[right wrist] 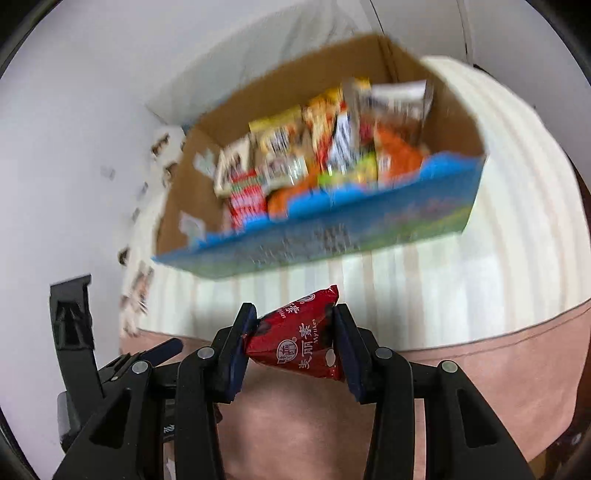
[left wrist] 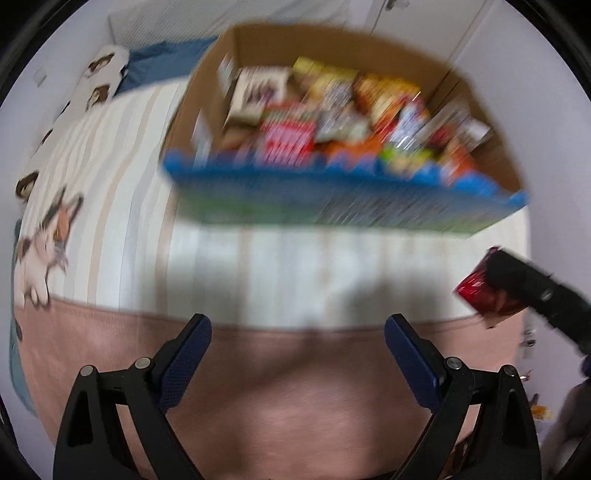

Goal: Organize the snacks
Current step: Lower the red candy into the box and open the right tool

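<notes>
An open cardboard box with a blue printed front (left wrist: 332,199) (right wrist: 332,232) stands on the bed, filled with several colourful snack packets (left wrist: 332,114) (right wrist: 314,162). My right gripper (right wrist: 295,332) is shut on a red snack packet (right wrist: 303,339) with white Chinese lettering, held over the bed edge in front of the box. That packet (left wrist: 480,295) and the right gripper (left wrist: 491,284) also show at the right of the left wrist view. My left gripper (left wrist: 297,332) is open and empty, in front of the box. Both views are blurred.
The bed has a striped cream cover (left wrist: 258,266) (right wrist: 480,266) and a pink sheet (left wrist: 295,387) (right wrist: 480,362) at the near edge. A cat-print pillow (left wrist: 51,229) lies at the left. White walls and cupboard doors (left wrist: 406,22) stand behind the box.
</notes>
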Available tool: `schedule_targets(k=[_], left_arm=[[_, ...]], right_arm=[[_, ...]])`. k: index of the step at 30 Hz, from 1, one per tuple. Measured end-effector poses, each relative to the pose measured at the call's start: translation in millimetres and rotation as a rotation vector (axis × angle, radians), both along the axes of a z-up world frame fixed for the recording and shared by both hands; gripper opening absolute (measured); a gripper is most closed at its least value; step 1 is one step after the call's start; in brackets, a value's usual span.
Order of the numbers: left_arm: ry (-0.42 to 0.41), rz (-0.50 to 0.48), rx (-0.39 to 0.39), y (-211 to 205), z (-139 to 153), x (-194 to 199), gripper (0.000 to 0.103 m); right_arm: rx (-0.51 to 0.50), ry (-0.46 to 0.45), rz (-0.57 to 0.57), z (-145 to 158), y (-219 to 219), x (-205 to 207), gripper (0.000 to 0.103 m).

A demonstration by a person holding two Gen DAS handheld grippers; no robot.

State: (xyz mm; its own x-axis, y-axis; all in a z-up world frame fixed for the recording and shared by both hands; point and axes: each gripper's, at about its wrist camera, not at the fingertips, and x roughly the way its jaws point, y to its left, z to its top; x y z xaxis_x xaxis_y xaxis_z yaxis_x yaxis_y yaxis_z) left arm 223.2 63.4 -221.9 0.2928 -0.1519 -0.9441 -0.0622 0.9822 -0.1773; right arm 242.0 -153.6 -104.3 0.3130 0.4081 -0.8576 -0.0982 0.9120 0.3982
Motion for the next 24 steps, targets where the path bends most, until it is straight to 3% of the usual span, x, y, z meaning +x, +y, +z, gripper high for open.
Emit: schedule_targets(k=[5,10,14,20,23,24], left_arm=[[-0.097,-0.019,-0.010,-2,56,32,0.096],[-0.137,-0.026,0.018,9,81,75,0.096],[-0.117,-0.023,0.047,16,70,112,0.096],[-0.030,-0.010,0.053,25,31,139,0.096],[0.008,-0.004,0.049,28,12,145,0.096],[0.019,0.000,0.046,29,7,145,0.096]], right_arm=[[0.010,-0.094,0.004,53,-17,29,0.046],[-0.023,-0.148,0.014,73,-6,66,0.046],[-0.039,-0.136,0.017,73,-5,92,0.046],[-0.054,-0.021,0.050,32,11,126,0.046],[-0.062,0.054,0.048,6,13,133,0.051],[-0.071,0.068,0.045,1,12,134,0.057]])
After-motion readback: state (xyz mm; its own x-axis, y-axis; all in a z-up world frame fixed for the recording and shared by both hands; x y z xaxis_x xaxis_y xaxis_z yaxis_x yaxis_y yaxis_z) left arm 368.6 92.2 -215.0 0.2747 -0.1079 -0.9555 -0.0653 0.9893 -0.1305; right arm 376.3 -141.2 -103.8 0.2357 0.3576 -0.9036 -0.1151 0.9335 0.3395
